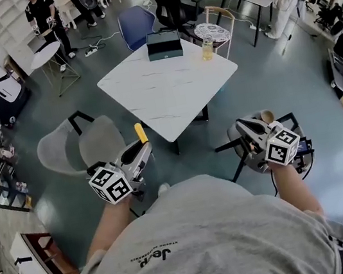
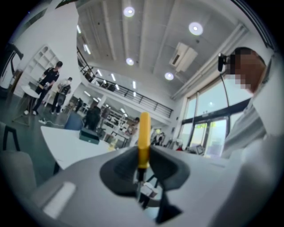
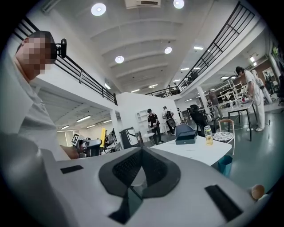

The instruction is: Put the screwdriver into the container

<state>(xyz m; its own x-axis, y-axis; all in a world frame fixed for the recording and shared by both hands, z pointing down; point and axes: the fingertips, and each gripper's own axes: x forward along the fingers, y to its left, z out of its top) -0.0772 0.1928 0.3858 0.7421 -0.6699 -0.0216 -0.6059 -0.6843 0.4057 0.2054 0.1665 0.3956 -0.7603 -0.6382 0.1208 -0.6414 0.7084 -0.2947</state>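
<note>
The fingers (image 2: 120, 169) of the left gripper (image 2: 143, 156) pinch the yellow screwdriver (image 2: 144, 135) upright; the right gripper (image 3: 141, 153) has its own pressed together.

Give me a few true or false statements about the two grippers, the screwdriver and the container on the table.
1. The left gripper grips the yellow-handled screwdriver. True.
2. The screwdriver lies inside the container. False: it is in the left gripper, short of the table.
3. The right gripper carries a tool. False: its jaws are together with nothing between them.
4. The container sits at the table's far edge. True.
</note>
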